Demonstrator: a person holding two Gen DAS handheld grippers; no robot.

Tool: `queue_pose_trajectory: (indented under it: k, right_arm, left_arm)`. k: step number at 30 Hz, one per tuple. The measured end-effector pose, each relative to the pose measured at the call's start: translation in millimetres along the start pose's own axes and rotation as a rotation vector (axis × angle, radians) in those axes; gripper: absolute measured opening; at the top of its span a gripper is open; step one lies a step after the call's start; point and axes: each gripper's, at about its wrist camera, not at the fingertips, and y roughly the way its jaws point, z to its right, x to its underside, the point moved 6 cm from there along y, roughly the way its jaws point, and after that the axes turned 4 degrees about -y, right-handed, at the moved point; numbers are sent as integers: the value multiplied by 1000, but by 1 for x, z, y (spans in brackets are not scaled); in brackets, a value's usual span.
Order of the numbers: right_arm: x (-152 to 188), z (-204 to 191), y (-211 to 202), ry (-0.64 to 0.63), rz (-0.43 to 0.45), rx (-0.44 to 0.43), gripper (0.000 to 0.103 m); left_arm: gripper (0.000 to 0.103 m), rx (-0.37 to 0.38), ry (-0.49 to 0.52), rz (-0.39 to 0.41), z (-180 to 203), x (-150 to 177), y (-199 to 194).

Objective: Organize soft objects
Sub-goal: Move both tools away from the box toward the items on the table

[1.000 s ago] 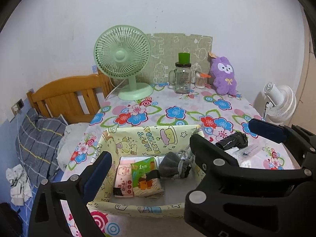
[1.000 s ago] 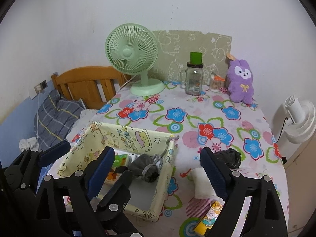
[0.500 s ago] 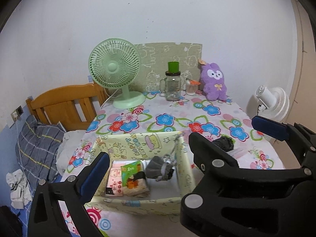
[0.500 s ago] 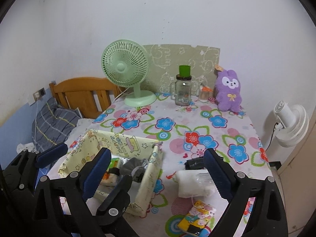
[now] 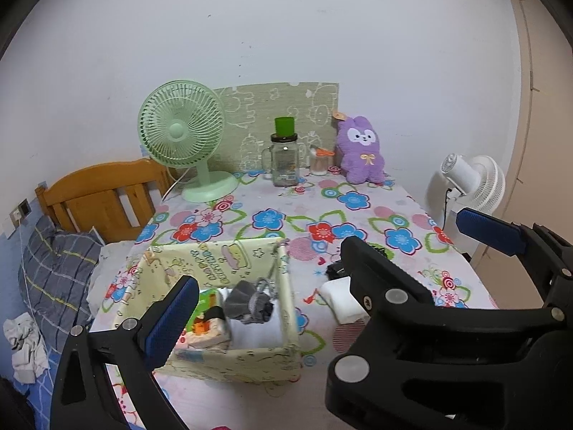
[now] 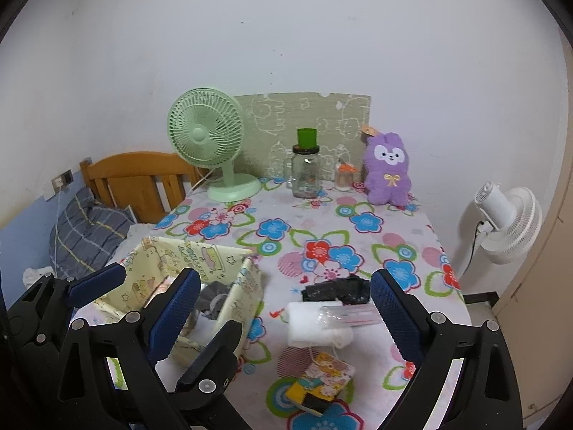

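You're partway: grey socks (image 5: pixel 250 302) and packets sit in the fabric bin (image 5: pixel 286 322), but the white roll (image 6: pixel 315 326) and black bundle (image 6: pixel 336 288) remain on the tablecloth. Both the left gripper (image 5: pixel 322 268) and right gripper (image 6: pixel 286 308) are spread, empty.

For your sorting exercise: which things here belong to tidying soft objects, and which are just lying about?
Part of the job:
yellow cartoon-print fabric bin
grey rolled socks
white folded cloth
black crumpled fabric
purple plush bunny

Just lying about:
green desk fan
glass jar with green lid
white standing fan
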Motion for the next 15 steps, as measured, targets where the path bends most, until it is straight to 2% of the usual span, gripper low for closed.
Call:
queue_pose_trajectory:
  k: [15]
  right_arm:
    - [32, 36, -1, 57, -41, 21, 97]
  left_arm:
    - [102, 54, -5, -3, 36, 19, 9]
